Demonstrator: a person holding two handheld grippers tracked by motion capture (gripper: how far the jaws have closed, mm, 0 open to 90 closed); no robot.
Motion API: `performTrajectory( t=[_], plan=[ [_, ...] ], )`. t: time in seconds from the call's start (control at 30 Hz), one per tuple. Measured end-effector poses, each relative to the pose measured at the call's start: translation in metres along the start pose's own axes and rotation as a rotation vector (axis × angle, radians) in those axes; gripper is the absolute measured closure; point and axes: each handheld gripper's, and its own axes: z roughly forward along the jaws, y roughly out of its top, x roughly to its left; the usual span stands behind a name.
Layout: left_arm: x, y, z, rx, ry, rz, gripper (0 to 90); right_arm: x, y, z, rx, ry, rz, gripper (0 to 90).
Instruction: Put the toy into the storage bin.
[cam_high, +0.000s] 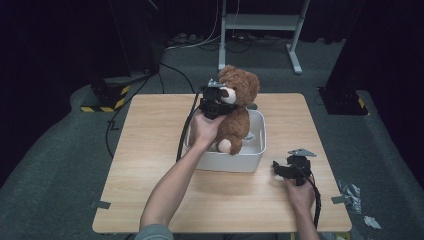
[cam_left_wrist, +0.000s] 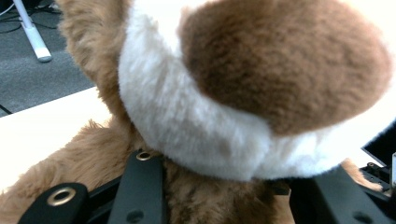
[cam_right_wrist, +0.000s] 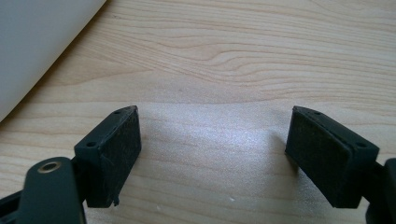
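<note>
A brown teddy bear (cam_high: 243, 87) with a white muzzle stands upright in a white plastic tub (cam_high: 235, 162) at the middle of the wooden table (cam_high: 150, 130). My left gripper (cam_high: 220, 101) is at the bear's neck, just under the muzzle. In the left gripper view the bear (cam_left_wrist: 280, 60) looms very close, and the left gripper (cam_left_wrist: 224, 198) has its jaws on either side of the furry neck, closed on it. My right gripper (cam_high: 277, 170) rests low over the table to the right of the tub. Seen up close, the right gripper (cam_right_wrist: 212, 149) is open with bare wood between its pads.
A corner of the tub (cam_right_wrist: 37, 42) lies at the upper left of the right gripper view. Behind the table are a white metal stand (cam_high: 295, 55), cables on the grey floor and black drapes. Bare tabletop lies left of the tub and along the front edge.
</note>
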Motion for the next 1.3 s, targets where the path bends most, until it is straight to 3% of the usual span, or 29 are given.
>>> performTrajectory(
  t=[0.83, 1.3],
  plan=[
    [-0.002, -0.016, 0.01, 0.075, 0.016, 0.017, 53.4, 0.0, 0.0, 0.0, 0.0, -0.001, 0.0, 17.5],
    [-0.017, -0.021, 0.017, 0.159, 0.073, 0.12, 40.8, 0.0, 0.0, 0.0, -0.001, -0.001, 0.0, 17.5]
  ],
)
